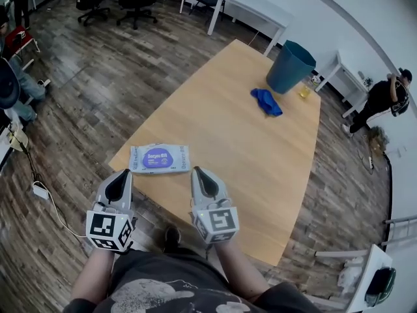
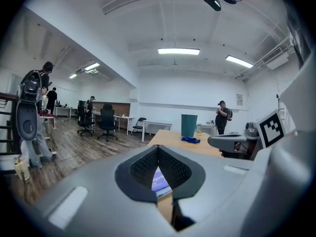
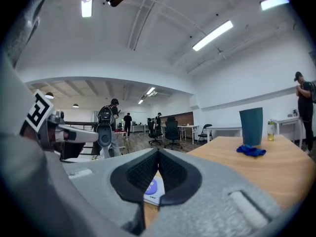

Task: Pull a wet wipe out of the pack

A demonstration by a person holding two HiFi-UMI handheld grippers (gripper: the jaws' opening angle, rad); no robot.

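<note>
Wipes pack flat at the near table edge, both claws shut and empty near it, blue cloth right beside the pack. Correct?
No: the blue cloth lies far off near the teal bin, away from the wipes pack; the head view shows it. Left claw and right claw are shut and empty near the pack.

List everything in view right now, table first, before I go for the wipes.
table: one, light wood, centre of the room
wet wipe pack: one, white with a purple label, flat at the table's near edge
cloth: one, blue, crumpled, far part of the table
bin: one, teal, table's far end, behind the cloth
bottle: one, yellowish, beside the bin
office chairs: at least three, black, far across the room
bystander: one, dark clothes, right of the table
left hand-held gripper: one, grey, shut, empty, short of the pack
right hand-held gripper: one, grey, shut, empty, beside the pack's right end
</note>
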